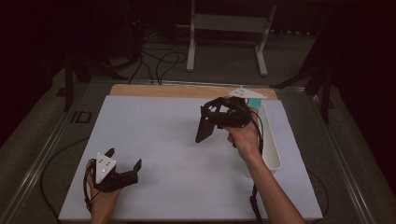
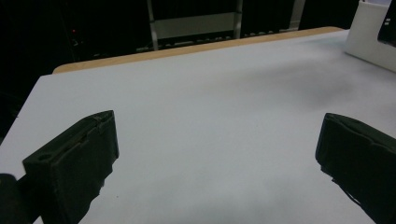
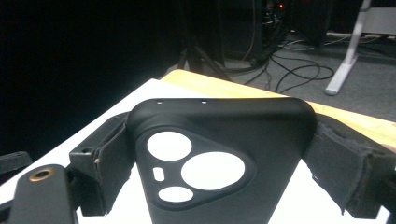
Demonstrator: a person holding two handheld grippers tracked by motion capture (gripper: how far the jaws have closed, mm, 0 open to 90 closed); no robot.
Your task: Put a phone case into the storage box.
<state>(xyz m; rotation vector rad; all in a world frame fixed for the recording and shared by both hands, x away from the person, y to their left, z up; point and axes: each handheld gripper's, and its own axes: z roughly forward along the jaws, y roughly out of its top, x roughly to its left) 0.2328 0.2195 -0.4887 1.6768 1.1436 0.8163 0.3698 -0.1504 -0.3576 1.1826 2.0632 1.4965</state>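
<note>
Right gripper view showed our right claw [image 3: 219, 168] clamped on a black phone case [image 3: 219, 140], held up above the bench [image 1: 154, 140] near the white tray [image 1: 272, 149]. Our left claw [image 1: 123, 163] rested wide open and empty on the bench. We judged the smooth, flexible case could slip or twist if the squeeze eased.

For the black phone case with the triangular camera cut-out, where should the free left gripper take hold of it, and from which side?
Probably at the lower end of the black phone case, approached from the left gripper's own side with the jaws closing across the narrow width. The right gripper already clamps the camera end across both long edges, and the case hangs tilted above the white table mat, leaving that end exposed.
</note>
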